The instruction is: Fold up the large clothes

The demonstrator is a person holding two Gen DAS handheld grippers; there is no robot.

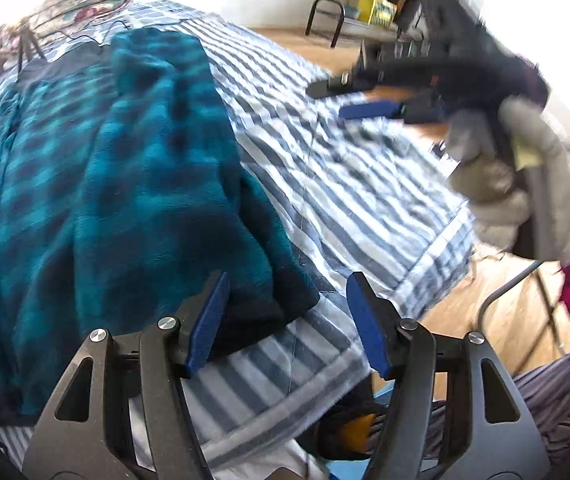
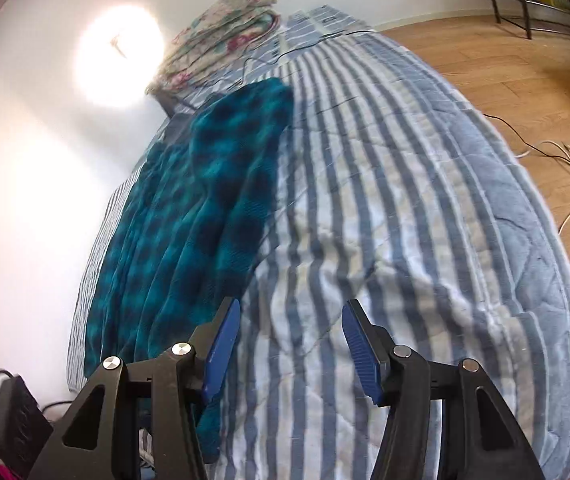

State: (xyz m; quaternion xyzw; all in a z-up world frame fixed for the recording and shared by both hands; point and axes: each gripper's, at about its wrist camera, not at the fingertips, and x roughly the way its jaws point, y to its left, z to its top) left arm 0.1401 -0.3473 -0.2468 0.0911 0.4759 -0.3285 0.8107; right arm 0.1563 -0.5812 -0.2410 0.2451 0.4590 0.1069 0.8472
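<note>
A large teal and dark-blue checked fleece garment (image 1: 97, 168) lies spread on a bed with a blue-and-white striped quilt (image 1: 325, 184); one side is folded over its middle. My left gripper (image 1: 287, 300) is open and empty, just above the garment's near dark hem. My right gripper (image 1: 349, 98) shows blurred over the quilt at the far right, open. In the right wrist view the garment (image 2: 201, 216) lies along the wall side of the quilt (image 2: 405, 240), and my right gripper (image 2: 291, 320) is open and empty above the striped quilt beside it.
A folded floral blanket (image 2: 225, 24) with thin cables lies at the head of the bed. Wooden floor (image 2: 505, 80) with loose cables runs along the bed's right. A metal rack (image 1: 325, 16) stands by the wall. A grey padded garment (image 1: 525, 168) hangs at the right.
</note>
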